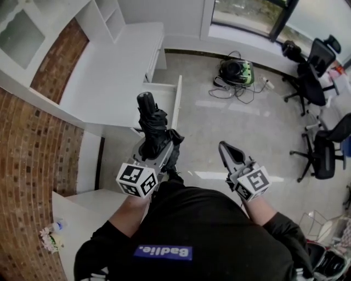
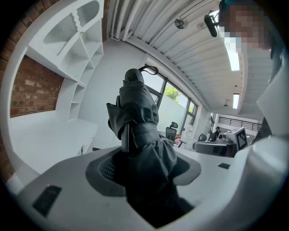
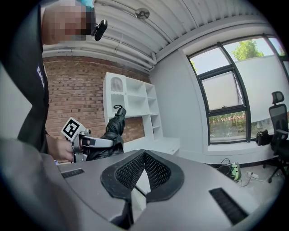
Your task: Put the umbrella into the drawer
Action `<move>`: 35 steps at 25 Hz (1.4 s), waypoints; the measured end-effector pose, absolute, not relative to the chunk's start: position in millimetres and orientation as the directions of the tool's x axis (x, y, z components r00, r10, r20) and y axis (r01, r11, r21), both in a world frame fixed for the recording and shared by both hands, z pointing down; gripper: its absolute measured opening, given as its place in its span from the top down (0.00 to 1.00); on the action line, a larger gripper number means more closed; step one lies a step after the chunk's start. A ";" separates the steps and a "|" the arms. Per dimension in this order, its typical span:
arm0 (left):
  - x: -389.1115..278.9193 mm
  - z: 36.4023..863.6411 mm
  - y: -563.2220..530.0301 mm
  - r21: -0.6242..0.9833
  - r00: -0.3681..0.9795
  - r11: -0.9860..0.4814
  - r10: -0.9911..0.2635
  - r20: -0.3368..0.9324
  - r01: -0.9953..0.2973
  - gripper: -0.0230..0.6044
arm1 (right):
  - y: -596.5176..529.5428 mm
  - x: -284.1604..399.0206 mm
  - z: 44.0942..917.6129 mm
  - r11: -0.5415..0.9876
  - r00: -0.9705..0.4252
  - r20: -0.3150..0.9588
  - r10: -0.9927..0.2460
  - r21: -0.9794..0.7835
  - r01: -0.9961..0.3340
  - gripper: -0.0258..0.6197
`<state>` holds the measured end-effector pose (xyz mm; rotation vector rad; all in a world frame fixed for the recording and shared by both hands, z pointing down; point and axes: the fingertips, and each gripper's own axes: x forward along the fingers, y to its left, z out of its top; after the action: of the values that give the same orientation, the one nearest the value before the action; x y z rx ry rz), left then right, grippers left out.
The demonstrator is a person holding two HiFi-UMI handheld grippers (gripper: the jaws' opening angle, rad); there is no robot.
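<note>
A folded black umbrella (image 1: 151, 123) stands upright between the fingers of my left gripper (image 1: 158, 145), which is shut on its lower half. The left gripper view shows the umbrella (image 2: 137, 122) filling the jaws of the left gripper (image 2: 144, 169), its strap loop on top. The white desk (image 1: 115, 71) lies ahead on the left, and its drawer (image 1: 163, 101) is pulled open just beyond the umbrella. My right gripper (image 1: 224, 147) hangs to the right, shut and empty. In the right gripper view its pads (image 3: 156, 171) meet at the tip, and the umbrella (image 3: 113, 131) shows at the left.
White shelves (image 1: 109, 16) rise behind the desk against a brick wall (image 1: 27, 153). A black and green device with cables (image 1: 236, 71) lies on the floor. Office chairs (image 1: 312, 77) stand at the right. A low white table (image 1: 77, 211) with a bottle (image 1: 57, 225) is at lower left.
</note>
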<state>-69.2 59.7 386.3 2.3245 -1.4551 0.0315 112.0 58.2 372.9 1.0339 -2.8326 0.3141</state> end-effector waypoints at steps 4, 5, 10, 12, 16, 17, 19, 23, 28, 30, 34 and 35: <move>-96.3 399.1 13.3 0.322 0.473 -0.390 -0.847 0.243 -0.863 0.56 | 19.5 85.5 375.8 0.731 -0.746 0.187 -0.639 -0.153 -0.665 0.91; -103.1 402.9 2.9 0.326 0.477 -0.391 -0.843 0.248 -0.861 0.56 | 11.1 79.6 376.7 0.726 -0.741 0.193 -0.643 -0.153 -0.670 0.91; -131.8 420.1 -41.8 0.336 0.502 -0.408 -0.821 0.272 -0.849 0.56 | -29.3 57.0 382.7 0.693 -0.708 0.222 -0.670 -0.156 -0.704 0.91; -140.1 427.4 -54.2 0.341 0.512 -0.413 -0.810 0.285 -0.844 0.56 | -41.8 51.0 384.7 0.679 -0.694 0.236 -0.680 -0.155 -0.718 0.91; -157.1 444.5 -74.3 0.350 0.520 -0.414 -0.797 0.307 -0.841 0.56 | -63.2 38.9 386.2 0.655 -0.668 0.245 -0.703 -0.143 -0.742 0.91; -160.0 449.0 -78.9 0.351 0.519 -0.411 -0.795 0.314 -0.841 0.56 | -67.7 38.5 386.9 0.648 -0.660 0.249 -0.709 -0.140 -0.749 0.91; -163.2 457.6 -87.1 0.357 0.516 -0.401 -0.792 0.328 -0.843 0.56 | -76.2 41.6 388.0 0.633 -0.645 0.258 -0.720 -0.137 -0.762 0.91; -169.2 474.7 -97.8 0.363 0.513 -0.390 -0.781 0.356 -0.846 0.56 | -88.0 47.7 391.5 0.605 -0.617 0.272 -0.738 -0.137 -0.784 0.91; -165.9 496.8 -111.0 0.357 0.505 -0.378 -0.764 0.402 -0.854 0.56 | -99.1 51.1 392.2 0.611 -0.622 0.272 -0.734 -0.134 -0.780 0.91; -161.3 508.2 -116.1 0.354 0.496 -0.365 -0.757 0.425 -0.861 0.56 | -103.5 53.6 393.4 0.620 -0.631 0.269 -0.728 -0.136 -0.773 0.91; -161.1 537.1 -125.2 0.339 0.466 -0.331 -0.737 0.489 -0.880 0.56 | -116.6 52.6 395.2 0.637 -0.651 0.267 -0.711 -0.149 -0.757 0.91; -161.9 545.0 -127.7 0.334 0.457 -0.323 -0.731 0.506 -0.886 0.56 | -120.6 53.0 395.5 0.637 -0.653 0.266 -0.709 -0.156 -0.755 0.91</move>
<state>-161.9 -127.7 545.0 2.1389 -1.3431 0.3533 53.0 -120.6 395.5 1.2085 -2.6764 0.3781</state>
